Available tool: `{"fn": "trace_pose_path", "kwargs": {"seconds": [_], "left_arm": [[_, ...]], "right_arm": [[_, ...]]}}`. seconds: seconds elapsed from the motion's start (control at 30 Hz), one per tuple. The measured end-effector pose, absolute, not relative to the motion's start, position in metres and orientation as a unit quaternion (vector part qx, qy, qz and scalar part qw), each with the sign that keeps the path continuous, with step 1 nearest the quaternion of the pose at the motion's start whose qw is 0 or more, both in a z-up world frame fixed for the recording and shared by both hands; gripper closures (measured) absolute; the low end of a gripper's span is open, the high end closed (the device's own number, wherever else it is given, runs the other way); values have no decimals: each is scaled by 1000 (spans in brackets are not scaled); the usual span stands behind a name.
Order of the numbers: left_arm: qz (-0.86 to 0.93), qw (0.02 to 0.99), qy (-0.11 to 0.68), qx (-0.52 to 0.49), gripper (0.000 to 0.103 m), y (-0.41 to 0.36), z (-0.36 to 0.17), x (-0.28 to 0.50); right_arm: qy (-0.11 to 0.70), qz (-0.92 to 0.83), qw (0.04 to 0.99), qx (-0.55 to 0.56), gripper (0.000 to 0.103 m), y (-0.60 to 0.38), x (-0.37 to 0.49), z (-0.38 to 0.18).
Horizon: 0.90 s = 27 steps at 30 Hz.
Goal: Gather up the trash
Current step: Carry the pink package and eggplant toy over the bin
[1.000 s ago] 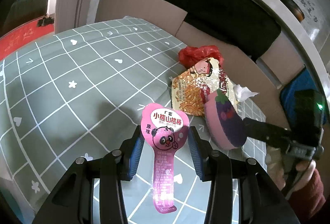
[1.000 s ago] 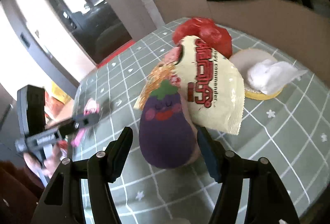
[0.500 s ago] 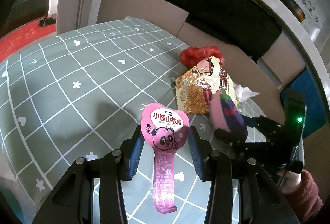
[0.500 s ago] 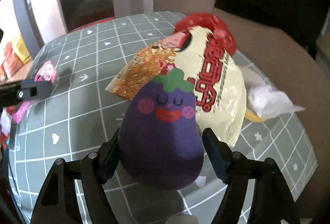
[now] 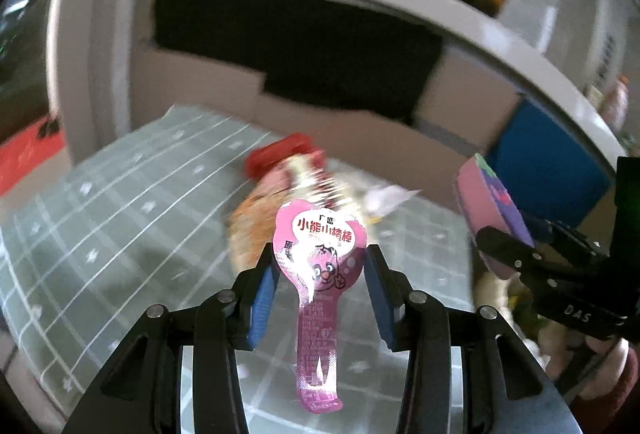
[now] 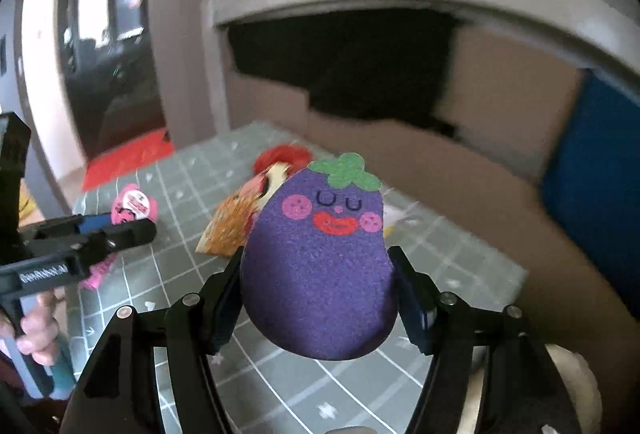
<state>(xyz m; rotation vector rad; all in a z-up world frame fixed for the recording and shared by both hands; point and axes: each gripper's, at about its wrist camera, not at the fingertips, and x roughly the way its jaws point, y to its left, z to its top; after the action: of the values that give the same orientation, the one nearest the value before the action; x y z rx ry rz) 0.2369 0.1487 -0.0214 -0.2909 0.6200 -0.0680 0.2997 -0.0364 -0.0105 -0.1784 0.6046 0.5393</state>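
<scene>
My left gripper (image 5: 320,266) is shut on a pink bear-print snack wrapper (image 5: 320,234), held above the checked tablecloth (image 5: 120,214); its tail hangs down between the fingers. In the air, my right gripper (image 6: 318,274) grips a purple eggplant-shaped sponge (image 6: 320,254), its jaws closing on the sponge's sides. Each gripper shows in the other's view: the right gripper (image 5: 516,254) with the sponge (image 5: 488,202), the left gripper (image 6: 116,230) with the wrapper (image 6: 134,208). A yellow-orange snack bag (image 6: 232,226), a red plastic bag (image 6: 282,156) and a white tissue (image 5: 384,194) lie on the cloth.
A cardboard box (image 6: 440,162) with a dark opening stands behind the table, under a white ledge. A blue panel (image 6: 592,154) is at the right. A person's hand (image 6: 36,330) holds the left gripper's handle. Red flooring (image 6: 132,158) shows past the table's far left edge.
Both grippers have risen and tilted up, carrying their loads. The eggplant sponge went from resting against the snack bag to hanging in the air. The wrapper stays clamped.
</scene>
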Motion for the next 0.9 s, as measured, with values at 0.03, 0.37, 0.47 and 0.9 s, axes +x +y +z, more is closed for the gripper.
{"fn": "trace_pose_path", "kwargs": {"seconds": [0.03,0.37,0.47,0.9], "left_arm": [[-41,944,299,-136,59,141,-16,237],[-139,956,252,-54,59,26,33,232],[-162,954,248,-45,59,3,38,232],[-226,942,247,-12,59,-70,28,226]], "right_arm": [[285,253,921,-79,39,-48,294,-4],[234,163,958,-30,39,-149,240,31],[228,138,964,-20,39,-175,224,35],[220,60,974,6,39,-243,191,29]]}}
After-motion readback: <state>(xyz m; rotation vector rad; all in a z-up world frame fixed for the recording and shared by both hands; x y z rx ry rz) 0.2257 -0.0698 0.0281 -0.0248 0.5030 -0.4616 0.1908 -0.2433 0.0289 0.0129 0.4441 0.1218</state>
